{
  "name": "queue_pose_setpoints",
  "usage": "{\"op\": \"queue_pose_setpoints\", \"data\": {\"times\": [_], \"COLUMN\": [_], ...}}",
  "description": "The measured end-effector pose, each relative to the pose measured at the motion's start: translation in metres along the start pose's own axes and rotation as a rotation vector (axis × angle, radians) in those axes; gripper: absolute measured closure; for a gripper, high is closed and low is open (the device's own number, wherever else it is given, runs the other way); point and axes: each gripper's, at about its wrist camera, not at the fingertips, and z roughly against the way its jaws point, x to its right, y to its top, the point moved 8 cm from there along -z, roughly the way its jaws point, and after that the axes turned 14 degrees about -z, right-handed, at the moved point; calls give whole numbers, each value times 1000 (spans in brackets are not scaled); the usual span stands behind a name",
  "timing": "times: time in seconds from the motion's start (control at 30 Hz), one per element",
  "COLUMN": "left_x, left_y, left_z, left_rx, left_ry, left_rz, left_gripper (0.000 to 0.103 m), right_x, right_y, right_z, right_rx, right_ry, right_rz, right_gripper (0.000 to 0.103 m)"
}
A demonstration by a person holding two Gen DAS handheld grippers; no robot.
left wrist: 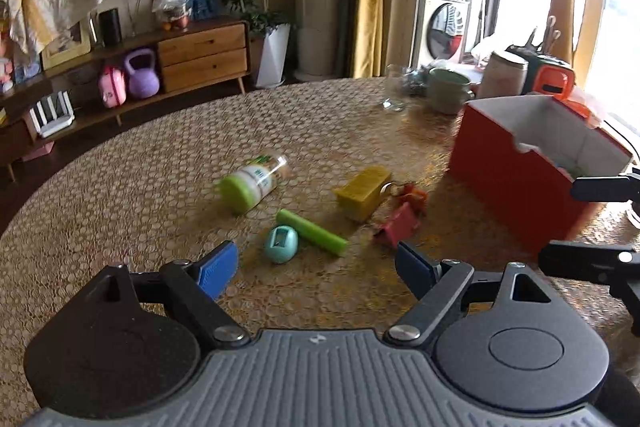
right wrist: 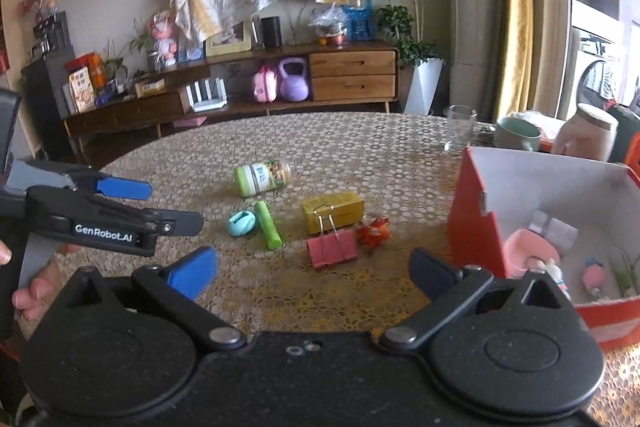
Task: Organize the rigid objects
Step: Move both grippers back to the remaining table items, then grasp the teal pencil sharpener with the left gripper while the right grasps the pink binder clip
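Observation:
Several small objects lie on the round table [left wrist: 160, 167]: a fallen bottle with a green lid [left wrist: 254, 183] [right wrist: 262, 177], a teal egg-shaped gadget [left wrist: 281, 244] [right wrist: 242, 223], a green stick [left wrist: 312, 231] [right wrist: 268, 225], a yellow block [left wrist: 360, 193] [right wrist: 332, 213], a pink binder clip [left wrist: 396, 227] [right wrist: 332, 249] and an orange toy [left wrist: 412, 195] [right wrist: 372, 229]. My left gripper [left wrist: 316, 269] [right wrist: 176, 206] is open and empty, just short of the teal gadget. My right gripper [right wrist: 312, 273] [left wrist: 558, 223] is wide open and empty, just short of the binder clip.
An open red box [left wrist: 512, 187] [right wrist: 468, 219] stands at the right of the table and holds pink toys [right wrist: 528, 253]. Behind it are a glass [right wrist: 458, 127], a green mug [right wrist: 516, 133] and a white canister [right wrist: 588, 131]. A sideboard lines the far wall.

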Motion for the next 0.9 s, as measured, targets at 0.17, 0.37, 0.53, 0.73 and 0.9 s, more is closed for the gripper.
{"op": "queue_pose_setpoints", "data": {"times": [0.17,0.37,0.53,0.73,0.9], "left_x": [-11,-22,-27,-33,-34], "left_y": [-10,-20,-22,-26,-30], "left_z": [-27,-60,-83,-110,-121], "left_rx": [-18,-37,-37,-55,-60], "left_ry": [11,14,11,15,17], "left_rz": [9,23,28,52,63], "left_gripper": [17,17,17,17,17], "right_x": [-5,-2,4,14,19], "right_y": [-7,-12,-15,-13,-15], "right_z": [-26,-56,-87,-113,-129], "right_rx": [-29,-70,-113,-138,-155], "right_ry": [-6,-15,-32,-50,-58], "right_rz": [37,59,60,70,69], "right_gripper": [3,10,21,26,31]}}
